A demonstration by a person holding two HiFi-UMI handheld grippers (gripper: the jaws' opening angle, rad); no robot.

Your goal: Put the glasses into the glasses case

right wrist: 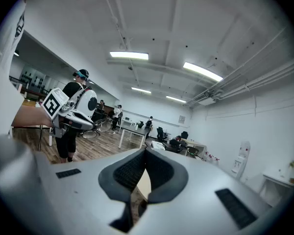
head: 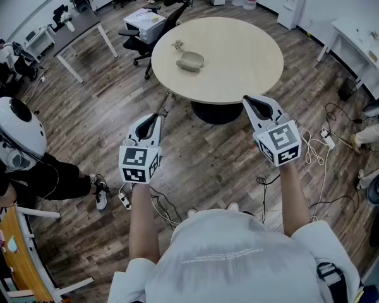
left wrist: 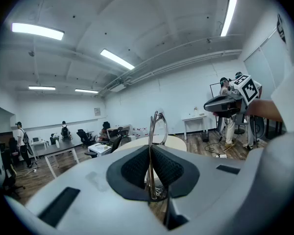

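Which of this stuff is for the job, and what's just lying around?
For the job: glasses, clamped in the left tool; glasses case on the round table.
Lying about: small object beside the case; office chair; floor cables.

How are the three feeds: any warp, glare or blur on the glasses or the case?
Head view: evenly lit, sharp; the oval grey-beige glasses case on the round beige table reads clearly, no glare. Left gripper view: heavy fisheye, dark corners, bright ceiling strips; the thin metal-framed glasses between the fingers look sharp. Right gripper view: same fisheye, its fingers slightly soft.
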